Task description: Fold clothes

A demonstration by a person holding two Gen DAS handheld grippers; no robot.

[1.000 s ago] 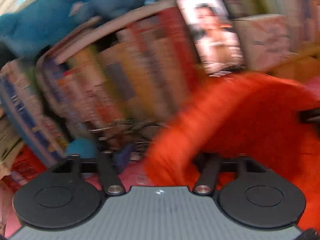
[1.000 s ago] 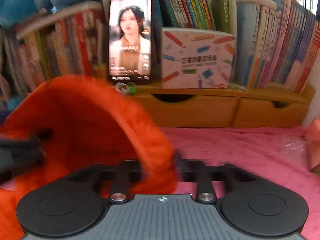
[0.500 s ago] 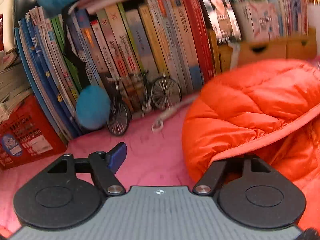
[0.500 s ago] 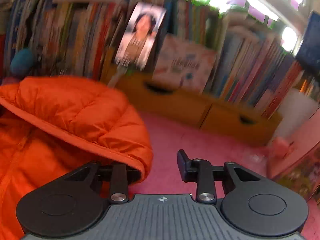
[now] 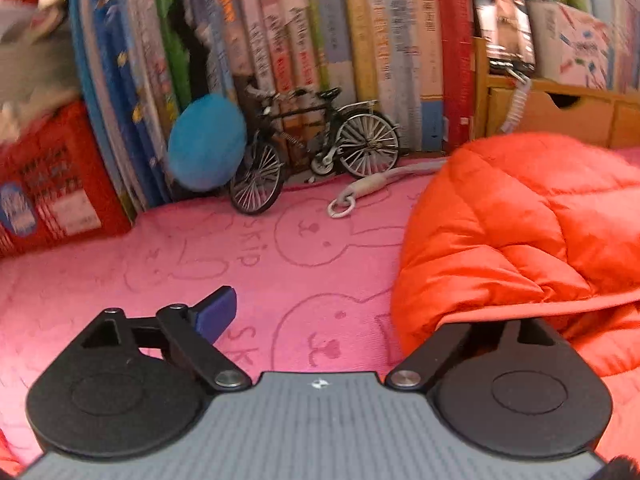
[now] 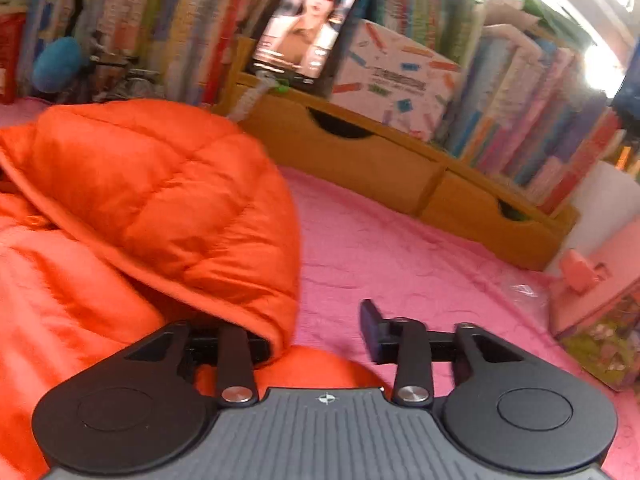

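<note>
A puffy, quilted orange down jacket is lying on a pink blanket printed with outlined rabbits, its padded hood folded over onto the body of the garment. Two hand-held grippers are flanking the hood's lower edge. The left gripper is standing with its jaws wide apart, having just been opening; its blue-padded outer finger is hovering over bare blanket while the inner finger is hidden under the jacket's trimmed edge, and the pads are not pinching the cloth. The right gripper is standing partly open, its jaws also having just been parting; one finger is showing clear of the fabric over the blanket, the other is tucked beneath the hood's corner, with no grip on it.

Behind the jacket, a row of upright books is lining the back. A miniature black bicycle model is leaning before the books, beside a round blue plush ball. A white cord with a ring is trailing across the blanket near the jacket. A smartphone showing a video is propped on a low wooden drawer unit, next to a white box with coloured pencil prints.
</note>
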